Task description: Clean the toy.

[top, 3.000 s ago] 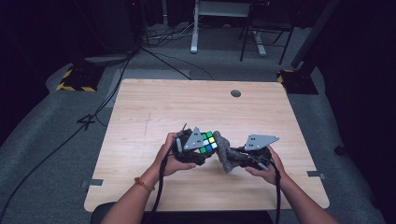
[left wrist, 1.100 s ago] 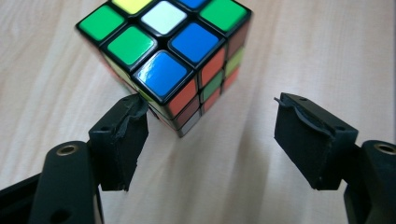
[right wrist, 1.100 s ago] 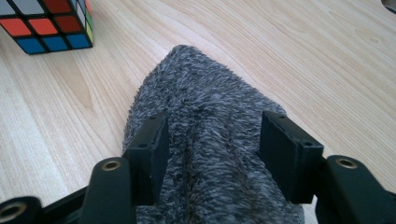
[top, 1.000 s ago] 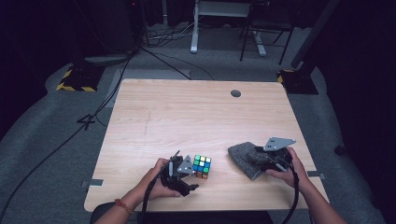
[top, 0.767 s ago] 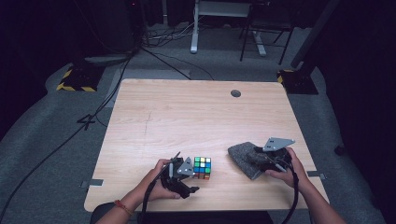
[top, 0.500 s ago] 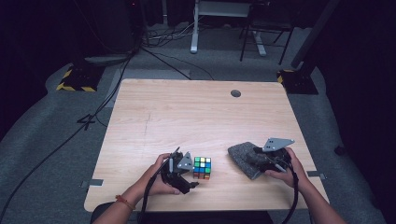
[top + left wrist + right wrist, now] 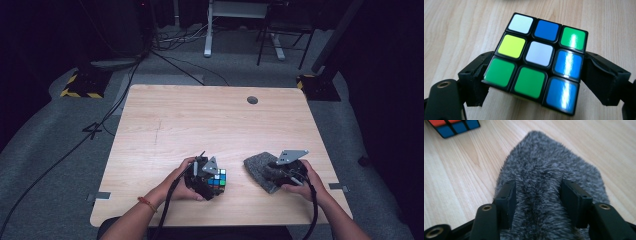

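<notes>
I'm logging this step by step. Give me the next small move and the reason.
Probably lift the colourful puzzle cube off the wooden table: the left gripper has a jaw against each side of it, apparently gripped. The right gripper has its jaws apart over the grey fuzzy cloth, lying flat.

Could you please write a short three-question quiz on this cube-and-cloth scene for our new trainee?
1. True or false: the puzzle cube sits between the left gripper jaws.
2. The right gripper jaws straddle: A) the grey fuzzy cloth; B) a sponge; C) a cup.
3. Which colour is the centre tile of the cube face seen in the left gripper view?

Key: 1 true; 2 A; 3 white.
</notes>
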Demonstrator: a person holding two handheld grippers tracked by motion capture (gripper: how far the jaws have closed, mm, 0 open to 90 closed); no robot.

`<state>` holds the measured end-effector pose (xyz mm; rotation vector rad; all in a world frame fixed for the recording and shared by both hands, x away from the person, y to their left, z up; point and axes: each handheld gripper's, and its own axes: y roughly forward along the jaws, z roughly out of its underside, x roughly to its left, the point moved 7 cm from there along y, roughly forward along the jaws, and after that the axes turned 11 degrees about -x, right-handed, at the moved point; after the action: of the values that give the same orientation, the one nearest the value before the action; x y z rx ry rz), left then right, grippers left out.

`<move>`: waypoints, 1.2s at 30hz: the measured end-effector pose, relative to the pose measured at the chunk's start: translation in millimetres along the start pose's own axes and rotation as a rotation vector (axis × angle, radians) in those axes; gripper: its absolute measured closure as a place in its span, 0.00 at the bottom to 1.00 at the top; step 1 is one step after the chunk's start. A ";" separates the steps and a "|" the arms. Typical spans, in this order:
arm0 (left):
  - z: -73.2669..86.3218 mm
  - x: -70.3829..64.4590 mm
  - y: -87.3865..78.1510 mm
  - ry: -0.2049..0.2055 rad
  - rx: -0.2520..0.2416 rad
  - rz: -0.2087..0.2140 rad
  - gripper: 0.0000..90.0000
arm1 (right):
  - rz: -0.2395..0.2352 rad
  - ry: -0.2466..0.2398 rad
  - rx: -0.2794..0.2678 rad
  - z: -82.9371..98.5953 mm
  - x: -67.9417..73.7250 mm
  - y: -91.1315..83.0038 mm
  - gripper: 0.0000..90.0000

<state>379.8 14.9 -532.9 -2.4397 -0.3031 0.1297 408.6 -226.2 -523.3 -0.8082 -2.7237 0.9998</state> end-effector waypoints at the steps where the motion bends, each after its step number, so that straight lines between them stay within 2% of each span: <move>1: -0.1 0.7 1.1 0.004 -0.005 0.005 0.17 | 0.001 0.000 0.013 1.9 -0.2 1.7 0.51; 3: 1.0 2.3 1.7 -0.004 -0.004 0.002 0.21 | 0.001 0.000 0.034 6.8 -0.8 6.7 0.51; 8: 5.2 4.7 4.3 0.005 0.010 0.005 0.23 | -0.002 0.005 0.027 8.7 -1.6 9.9 0.52; 10: 6.0 5.1 5.2 0.002 0.007 0.009 0.26 | 0.000 0.009 0.023 9.3 -2.1 10.1 0.56; 13: 5.3 4.3 4.0 0.001 -0.008 0.017 0.35 | 0.017 0.001 0.018 8.9 -3.8 9.8 0.69; 21: -1.1 -0.7 5.0 0.043 -0.015 -0.027 0.37 | 0.014 -0.026 0.003 6.6 -3.0 7.3 0.85; 26: -12.6 -2.2 -0.8 0.080 -0.031 -0.066 0.37 | -0.007 -0.029 -0.054 -5.5 1.0 -1.5 0.86; 29: -18.8 0.2 -3.6 0.091 -0.033 -0.082 0.37 | -0.015 -0.044 -0.121 -22.2 7.9 -12.3 0.86; 35: -28.6 2.2 -1.2 0.120 -0.019 -0.113 0.37 | -0.061 -0.070 -0.229 -54.4 28.0 -29.2 0.86; 36: -30.9 1.4 1.5 0.137 -0.013 -0.119 0.37 | -0.073 -0.079 -0.239 -59.2 32.6 -30.3 0.86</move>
<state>386.7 -4.8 -510.0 -2.4219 -0.3875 -0.0912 385.1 -195.0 -460.5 -0.7095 -2.9565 0.7161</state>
